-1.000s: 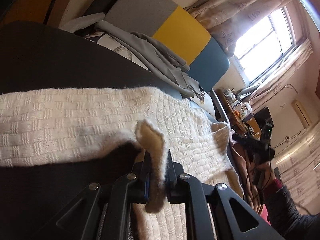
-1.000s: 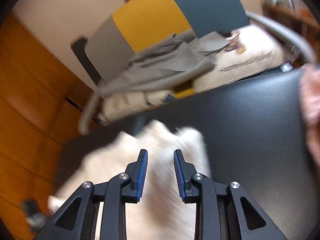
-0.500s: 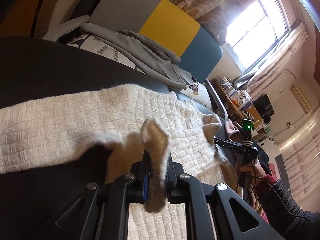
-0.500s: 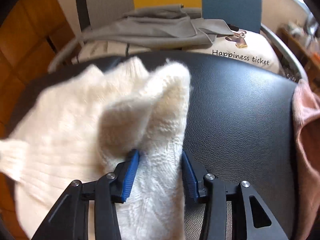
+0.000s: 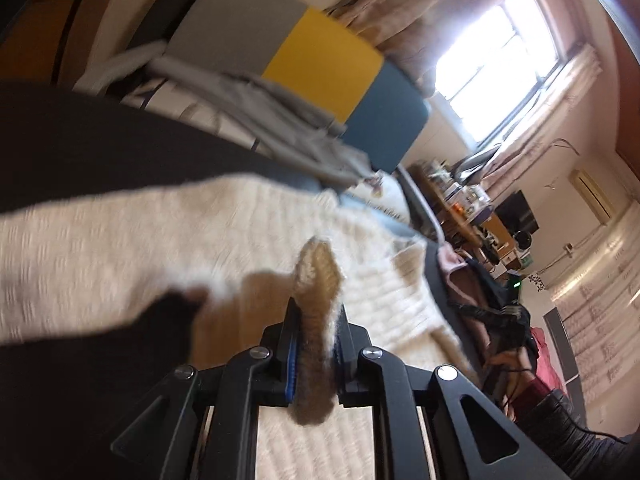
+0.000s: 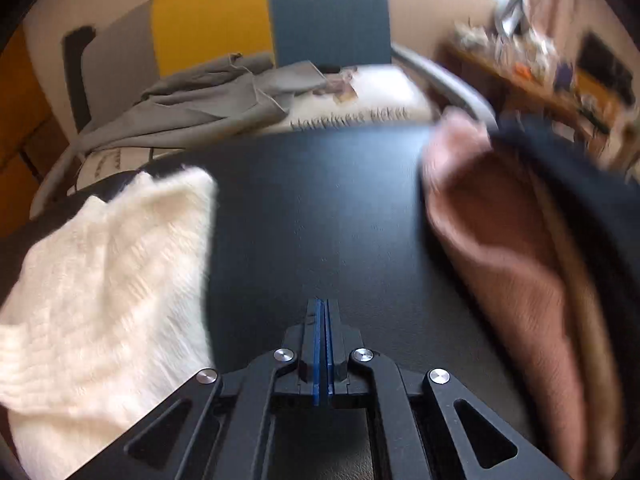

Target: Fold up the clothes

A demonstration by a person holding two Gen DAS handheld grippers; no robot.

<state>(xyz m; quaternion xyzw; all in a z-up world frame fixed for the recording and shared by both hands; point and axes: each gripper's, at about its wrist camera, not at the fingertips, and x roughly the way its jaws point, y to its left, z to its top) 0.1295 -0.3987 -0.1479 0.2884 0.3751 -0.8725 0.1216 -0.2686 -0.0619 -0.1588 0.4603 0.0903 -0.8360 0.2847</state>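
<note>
**Left tongs grip the sweater's edge, right tongs snap shut on nothing**

The cream sweater (image 5: 120, 240) lies spread across the black table (image 6: 320, 208), and the left gripper (image 5: 316, 344) has a fold of its edge pinched tight between the pads, the knit bulging up above the jaws. The right gripper (image 6: 321, 344) points down at bare table, its jaws having just been closing, and now they meet pad to pad with no cloth between them; the sweater sits off to its left.

This knit looks soft, thick and floppy, and probably light enough for a single pinch to lift. I judge it will sag and stretch if it hangs from one corner, so a second hold along the same edge or at the far corner would keep the fold square. The loose weave should catch well on the pads; slipping seems unlikely, though snagging is possible.

Around it: a pink garment (image 6: 500, 248) lies bunched on the right side of the table with something dark on top, near the right tongs and likely in the way of a wide sweep. Beyond the table stands a chair (image 6: 328, 12) in grey, yellow and blue panels, with grey clothes (image 6: 200, 96) heaped on its seat. A window (image 5: 500, 52) glares at the back. A sleeve (image 5: 560, 420) shows low on the right of the left view.
</note>
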